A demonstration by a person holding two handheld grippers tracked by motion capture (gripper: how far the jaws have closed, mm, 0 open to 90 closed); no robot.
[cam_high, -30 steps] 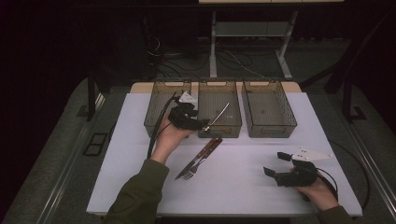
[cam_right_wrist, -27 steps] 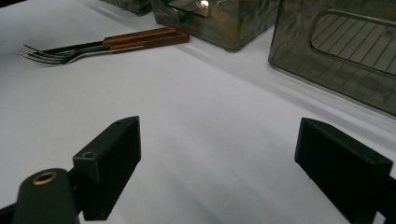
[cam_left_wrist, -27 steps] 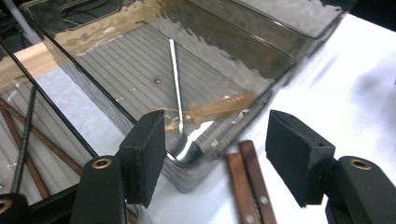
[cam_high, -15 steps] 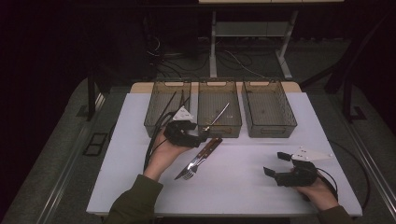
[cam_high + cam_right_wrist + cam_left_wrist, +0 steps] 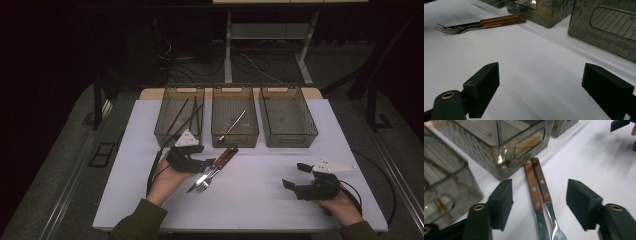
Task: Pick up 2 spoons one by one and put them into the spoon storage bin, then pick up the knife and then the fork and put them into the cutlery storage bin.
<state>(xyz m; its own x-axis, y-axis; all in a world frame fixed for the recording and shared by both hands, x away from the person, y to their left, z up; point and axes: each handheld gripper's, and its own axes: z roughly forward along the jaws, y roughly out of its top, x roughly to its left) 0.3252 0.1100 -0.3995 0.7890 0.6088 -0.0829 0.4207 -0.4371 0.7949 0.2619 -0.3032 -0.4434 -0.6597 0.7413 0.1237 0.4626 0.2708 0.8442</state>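
Note:
Two wood-handled pieces of cutlery (image 5: 224, 158), one of them a fork, lie side by side on the white table in front of the middle bin. My left gripper (image 5: 205, 162) is low at their left. In the left gripper view both handles (image 5: 534, 187) lie between the black pads (image 5: 502, 195). The left gripper (image 5: 541, 195) is open; its jaws have just been closing, and the pads stand clear of the handles. At the table's near right my right gripper (image 5: 294, 176) rests open over bare table (image 5: 544, 82). The cutlery (image 5: 499, 20) shows far off in that view.
Three smoky plastic bins stand in a row at the back. The left bin (image 5: 164, 131) holds dark sticks, the middle bin (image 5: 235, 141) a metal utensil (image 5: 233, 124), and the right bin (image 5: 287, 141) looks bare. White table (image 5: 250, 200) stretches between my two hands.
My left gripper has come from over the bins toward the person and down to the cutlery handles. The right gripper has stayed still.

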